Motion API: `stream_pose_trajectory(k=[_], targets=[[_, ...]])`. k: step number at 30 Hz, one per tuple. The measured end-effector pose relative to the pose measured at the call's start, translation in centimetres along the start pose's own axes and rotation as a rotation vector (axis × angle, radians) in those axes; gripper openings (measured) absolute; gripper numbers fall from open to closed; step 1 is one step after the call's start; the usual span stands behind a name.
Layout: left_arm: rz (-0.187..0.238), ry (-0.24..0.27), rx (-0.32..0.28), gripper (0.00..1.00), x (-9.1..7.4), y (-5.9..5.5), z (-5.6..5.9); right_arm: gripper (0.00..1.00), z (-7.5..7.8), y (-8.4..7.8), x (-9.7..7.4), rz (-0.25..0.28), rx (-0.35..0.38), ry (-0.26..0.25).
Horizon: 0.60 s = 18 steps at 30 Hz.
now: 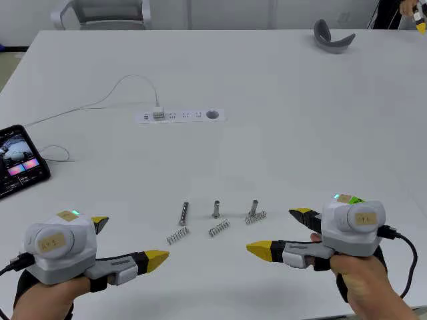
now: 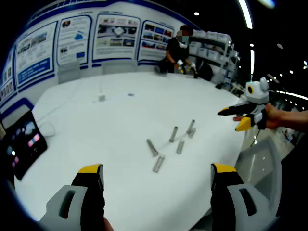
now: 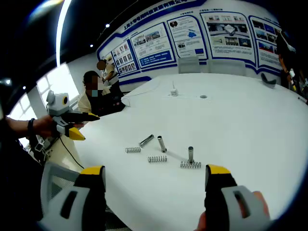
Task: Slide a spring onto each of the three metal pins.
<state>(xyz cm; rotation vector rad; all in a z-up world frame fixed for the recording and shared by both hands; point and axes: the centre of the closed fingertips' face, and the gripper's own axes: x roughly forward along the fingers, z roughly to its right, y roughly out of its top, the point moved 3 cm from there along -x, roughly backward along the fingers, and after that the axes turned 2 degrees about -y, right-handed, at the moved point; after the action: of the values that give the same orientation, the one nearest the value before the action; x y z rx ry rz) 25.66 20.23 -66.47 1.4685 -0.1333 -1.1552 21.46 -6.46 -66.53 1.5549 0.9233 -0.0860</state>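
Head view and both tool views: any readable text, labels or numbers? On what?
No text can be read.
Wall posters: headings and print, too blurred.
Tan sticker on left tool, another on right tool: marks too small.
Tablet screen: images, no legible words.
Power strip: no legible marking.

Bright overhead strip lighting, soft shadows, sharp centres; fisheye edges perhaps slightly blurred.
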Motion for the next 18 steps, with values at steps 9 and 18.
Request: stream_pose_trajectory(k=[9, 18], targets=[[0.002, 0.003, -0.009, 0.94, -0.12, -0.04, -0.12, 0.86, 0.02, -0.21, -0.23, -0.002, 0.005, 0.001], [0.005, 0.011, -0.018, 0.91, -0.37, 0.07, -0.08, 0.89, -0.22, 0.18, -0.42, 0.035, -0.011, 0.001]])
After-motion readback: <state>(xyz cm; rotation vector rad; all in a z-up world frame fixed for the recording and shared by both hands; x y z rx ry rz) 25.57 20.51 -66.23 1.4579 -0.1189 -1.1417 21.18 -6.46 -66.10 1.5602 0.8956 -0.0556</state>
